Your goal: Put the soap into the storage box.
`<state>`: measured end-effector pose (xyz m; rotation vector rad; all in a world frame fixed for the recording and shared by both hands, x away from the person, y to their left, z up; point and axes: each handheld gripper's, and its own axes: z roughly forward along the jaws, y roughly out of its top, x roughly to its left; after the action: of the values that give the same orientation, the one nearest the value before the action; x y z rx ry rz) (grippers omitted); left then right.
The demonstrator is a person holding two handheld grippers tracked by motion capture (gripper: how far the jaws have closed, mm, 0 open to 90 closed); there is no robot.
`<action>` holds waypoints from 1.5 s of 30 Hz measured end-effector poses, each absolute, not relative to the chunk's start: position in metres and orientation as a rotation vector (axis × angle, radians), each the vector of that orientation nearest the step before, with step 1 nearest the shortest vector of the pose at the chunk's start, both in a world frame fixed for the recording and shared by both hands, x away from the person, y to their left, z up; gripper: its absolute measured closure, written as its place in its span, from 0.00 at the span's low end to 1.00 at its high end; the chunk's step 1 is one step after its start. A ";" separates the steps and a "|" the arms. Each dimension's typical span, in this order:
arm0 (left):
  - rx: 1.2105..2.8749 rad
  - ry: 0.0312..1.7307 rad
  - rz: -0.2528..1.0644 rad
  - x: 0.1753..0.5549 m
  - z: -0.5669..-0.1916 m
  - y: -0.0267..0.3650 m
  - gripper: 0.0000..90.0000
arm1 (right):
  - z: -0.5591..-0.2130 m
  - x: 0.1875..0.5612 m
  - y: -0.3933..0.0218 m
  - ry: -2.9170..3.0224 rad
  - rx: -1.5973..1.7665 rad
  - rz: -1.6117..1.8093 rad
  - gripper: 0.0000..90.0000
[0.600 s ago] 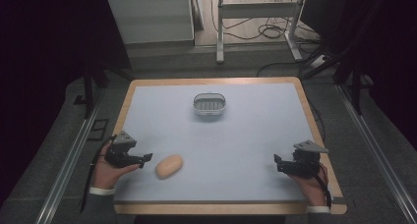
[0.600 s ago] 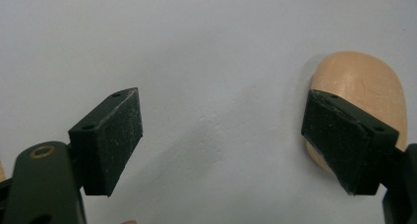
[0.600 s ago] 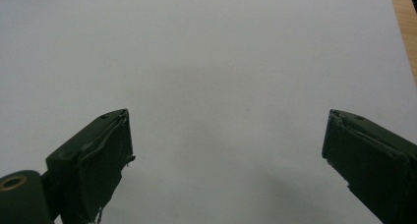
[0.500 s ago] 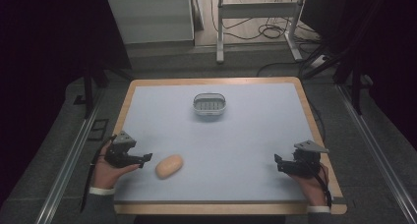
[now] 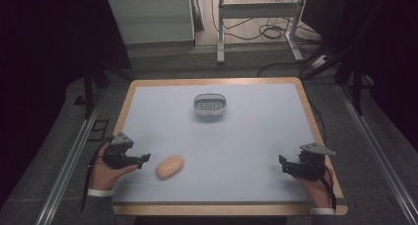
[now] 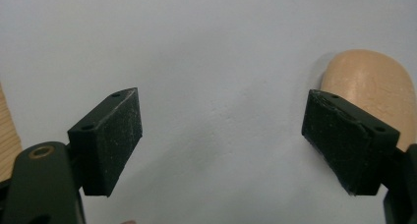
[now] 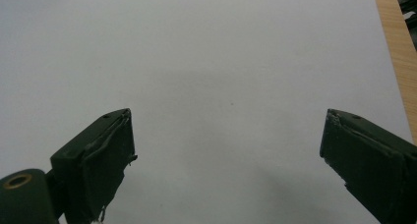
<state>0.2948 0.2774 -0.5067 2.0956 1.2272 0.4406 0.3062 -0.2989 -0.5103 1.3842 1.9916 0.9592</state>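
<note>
The left gripper (image 5: 143,160) sat at about eight o'clock on the table (image 5: 256,131), held in the person's left hand (image 5: 104,171) near the table's left edge. Its jaws stood wide apart with nothing between them; in the left gripper view only bare pale tabletop lay between the two black pads (image 6: 109,138). The bread roll (image 5: 169,167), a tan oval loaf, lay flat on the table just beside that gripper, at about seven o'clock on the surface and at three o'clock from the jaw tips. In the left gripper view the roll (image 6: 370,86) showed past the right-hand pad, toward two o'clock, partly behind it; whether the pad touched it could not be told, though in the high view a small gap of table showed between the two.

The right gripper (image 5: 284,164) rested at about four o'clock on the table, in the person's right hand (image 5: 315,185), well apart from the roll. Its jaws were also spread wide and held nothing, with plain tabletop between the pads (image 7: 101,162).

A small grey basket (image 5: 210,106) stood at about twelve o'clock on the table, well apart from both grippers and from the roll.
</note>
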 end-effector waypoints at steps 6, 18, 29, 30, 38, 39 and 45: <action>2.112 1.243 0.449 0.296 -0.508 0.275 0.17 | -0.513 0.306 -0.302 1.992 1.393 0.956 0.07; 2.121 1.248 0.452 0.295 -0.508 0.271 0.17 | -0.511 0.303 -0.306 1.985 1.389 0.955 0.08; 2.109 1.256 0.444 0.298 -0.509 0.275 0.17 | -0.513 0.303 -0.306 1.985 1.396 0.939 0.08; 2.107 1.257 0.443 0.298 -0.509 0.275 0.17 | -0.512 0.302 -0.307 1.986 1.396 0.938 0.08; 2.122 1.248 0.448 0.301 -0.504 0.276 0.17 | -0.509 0.300 -0.309 1.970 1.396 0.944 0.08; 2.122 1.253 0.448 0.301 -0.503 0.276 0.17 | -0.508 0.299 -0.310 1.967 1.397 0.947 0.08; 2.165 1.229 0.415 0.304 -0.495 0.274 0.18 | -0.508 0.299 -0.314 1.958 1.401 0.948 0.08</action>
<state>0.3035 0.2743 -0.4952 2.1652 1.2293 0.4154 0.2991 -0.3135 -0.5078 1.4012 1.9580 0.9476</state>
